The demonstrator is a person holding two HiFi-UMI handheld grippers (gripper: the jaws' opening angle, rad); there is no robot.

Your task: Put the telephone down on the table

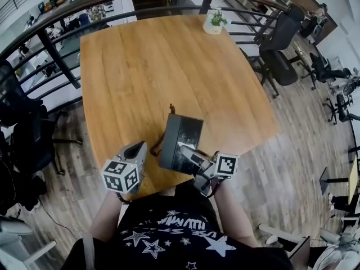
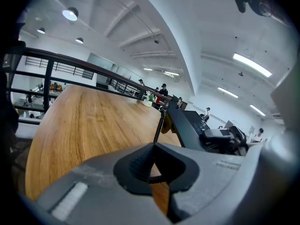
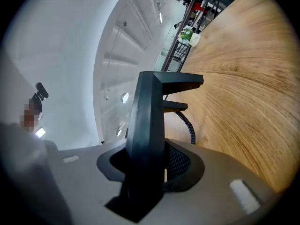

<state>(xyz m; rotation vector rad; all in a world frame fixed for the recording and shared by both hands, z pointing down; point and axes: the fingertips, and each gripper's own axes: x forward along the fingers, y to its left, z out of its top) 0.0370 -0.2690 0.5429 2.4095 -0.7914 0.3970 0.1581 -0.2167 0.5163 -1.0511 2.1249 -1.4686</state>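
Observation:
The black telephone is held tilted over the near part of the wooden table. My right gripper is shut on its near edge, and in the right gripper view the dark body stands up between the jaws. Its coiled cord runs from the telephone down into my left gripper, which is shut on it. In the head view the left gripper sits just left of the telephone, at the table's front edge.
A small potted plant stands at the table's far edge. A dark railing curves round the far and left sides. Black office chairs stand to the right on the wooden floor.

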